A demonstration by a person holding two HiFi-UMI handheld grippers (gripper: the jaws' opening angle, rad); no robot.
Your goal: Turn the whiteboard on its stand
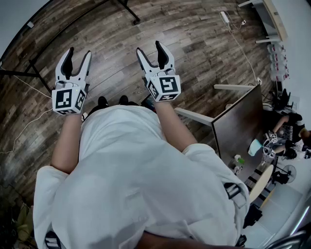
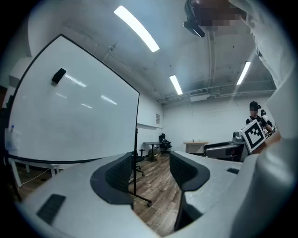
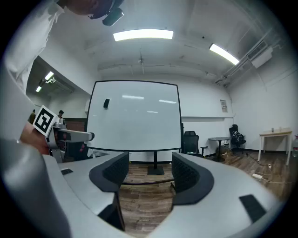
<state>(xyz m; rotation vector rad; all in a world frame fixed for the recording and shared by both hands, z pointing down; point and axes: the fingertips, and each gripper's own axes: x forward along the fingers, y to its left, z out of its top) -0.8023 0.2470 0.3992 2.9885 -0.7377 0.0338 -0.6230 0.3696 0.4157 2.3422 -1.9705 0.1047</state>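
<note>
The whiteboard (image 3: 135,116) stands upright on its black stand (image 3: 155,170) some way ahead of me, with a black eraser (image 3: 106,103) stuck near its top left. In the left gripper view the whiteboard (image 2: 70,116) fills the left side, seen at a slant, its edge post (image 2: 136,148) running down to a castor. My left gripper (image 1: 78,53) and right gripper (image 1: 149,48) are held side by side above the wooden floor, both open and holding nothing. Neither touches the board. Between the jaws only floor and stand show (image 2: 150,162) (image 3: 150,165).
Black stand legs (image 1: 129,12) cross the floor ahead. A dark desk (image 1: 238,126) stands at my right, and a power strip with cable (image 1: 225,17) lies at the far right. An office chair (image 3: 190,139) and round table (image 3: 219,139) sit right of the board. A person (image 2: 253,109) stands far back.
</note>
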